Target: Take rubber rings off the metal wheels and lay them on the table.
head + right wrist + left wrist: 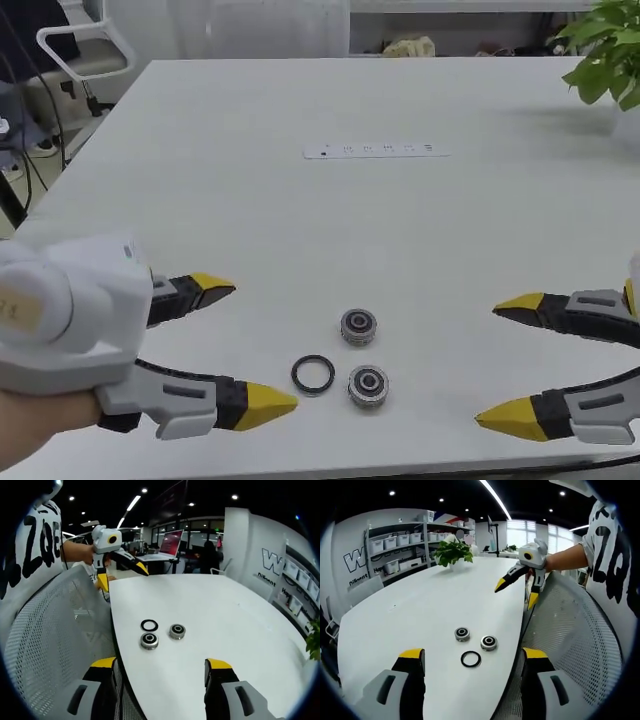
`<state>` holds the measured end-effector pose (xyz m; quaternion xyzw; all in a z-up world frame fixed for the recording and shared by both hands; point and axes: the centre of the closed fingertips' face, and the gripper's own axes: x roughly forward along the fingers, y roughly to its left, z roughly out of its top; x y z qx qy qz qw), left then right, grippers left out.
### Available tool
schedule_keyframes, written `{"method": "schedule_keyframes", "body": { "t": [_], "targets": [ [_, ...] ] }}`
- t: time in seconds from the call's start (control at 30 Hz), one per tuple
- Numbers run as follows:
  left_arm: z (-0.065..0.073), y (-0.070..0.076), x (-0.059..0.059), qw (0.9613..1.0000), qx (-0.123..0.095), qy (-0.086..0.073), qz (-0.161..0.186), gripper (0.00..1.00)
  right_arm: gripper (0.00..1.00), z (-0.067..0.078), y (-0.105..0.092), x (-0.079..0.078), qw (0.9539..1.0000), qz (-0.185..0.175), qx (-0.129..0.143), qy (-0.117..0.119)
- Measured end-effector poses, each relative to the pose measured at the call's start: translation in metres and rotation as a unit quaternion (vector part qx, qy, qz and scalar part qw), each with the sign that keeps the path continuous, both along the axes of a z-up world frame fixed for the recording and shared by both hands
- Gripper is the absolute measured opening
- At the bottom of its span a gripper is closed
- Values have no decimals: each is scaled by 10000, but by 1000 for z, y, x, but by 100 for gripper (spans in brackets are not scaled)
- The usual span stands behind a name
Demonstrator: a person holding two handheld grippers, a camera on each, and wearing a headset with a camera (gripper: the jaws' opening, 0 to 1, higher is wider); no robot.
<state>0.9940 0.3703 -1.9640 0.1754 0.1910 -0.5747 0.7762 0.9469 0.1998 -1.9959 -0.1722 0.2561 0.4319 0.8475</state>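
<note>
Two small metal wheels lie on the white table [320,220] near its front edge, one [358,326] farther back and one [368,386] nearer me. A loose black rubber ring [313,374] lies flat just left of the nearer wheel. My left gripper [245,345] hovers open to the left of them, nothing between its yellow tips. My right gripper [505,362] hovers open to the right, also holding nothing. In the left gripper view the ring [470,658] and both wheels [462,634] [488,642] lie ahead. The right gripper view shows the ring [149,625] and the wheels [149,640] [177,631].
A white power strip [376,151] lies flat mid-table. A green potted plant [608,55] stands at the far right corner. A white office chair [85,50] stands beyond the table's far left. A mesh chair back [55,630] sits by the table's near edge.
</note>
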Motion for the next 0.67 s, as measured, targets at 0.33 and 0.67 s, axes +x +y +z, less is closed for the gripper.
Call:
{"method": "schedule_keyframes", "body": {
  "t": [0.33,0.67],
  "targets": [
    [-2,2,-4,10000,51,5,-13,77,71,2,0,1,10000,-44,54,17],
    [-4,2,-6,9999,112,11,-52,77,71,4,-1,3,9999,-90,85,-4]
  ]
}}
